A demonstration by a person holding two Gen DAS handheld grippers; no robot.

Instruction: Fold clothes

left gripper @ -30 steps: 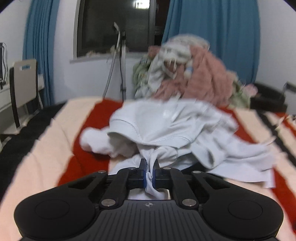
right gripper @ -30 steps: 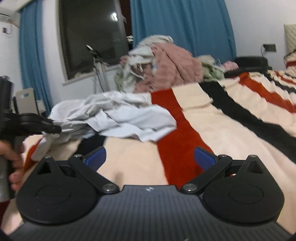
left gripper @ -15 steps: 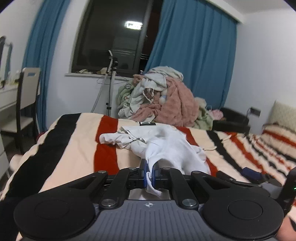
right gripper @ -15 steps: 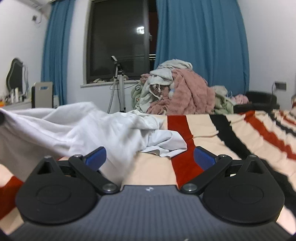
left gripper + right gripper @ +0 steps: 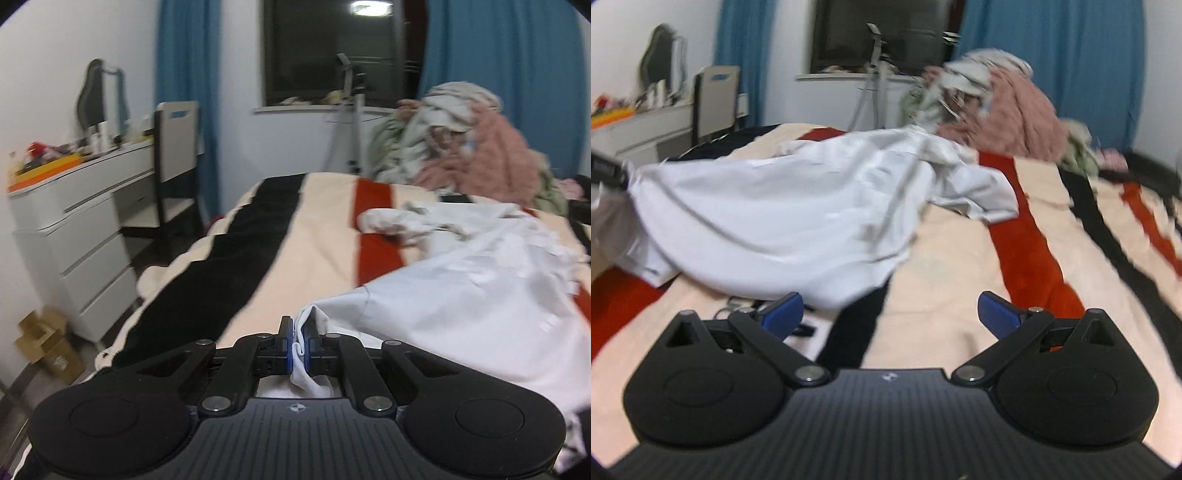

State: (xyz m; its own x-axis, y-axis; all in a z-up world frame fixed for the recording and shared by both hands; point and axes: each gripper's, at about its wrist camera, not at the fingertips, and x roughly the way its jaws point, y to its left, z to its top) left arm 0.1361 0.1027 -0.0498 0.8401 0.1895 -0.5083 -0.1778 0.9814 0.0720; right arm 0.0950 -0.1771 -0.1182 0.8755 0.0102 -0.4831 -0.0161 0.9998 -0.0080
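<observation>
A white garment (image 5: 461,291) lies spread over the striped bed. My left gripper (image 5: 298,338) is shut on a bunched edge of it, and the cloth trails off to the right. In the right wrist view the same white garment (image 5: 798,210) is stretched from the left edge, where the other gripper's dark tip (image 5: 605,170) holds it, toward the pile at the back. My right gripper (image 5: 890,314) stands open above the blanket, nothing between its blue pads (image 5: 783,314), just in front of the garment's lower edge.
A heap of pink, white and green clothes (image 5: 469,147) sits at the bed's far end. A white dresser (image 5: 77,221) and chair (image 5: 177,158) stand left of the bed (image 5: 258,240). A tripod (image 5: 351,118) stands by the window. Cardboard boxes (image 5: 48,343) lie on the floor.
My left gripper has swung left, dragging the garment's edge with it, so the cloth now stretches out over the bed. The right gripper turned to the left and stayed open.
</observation>
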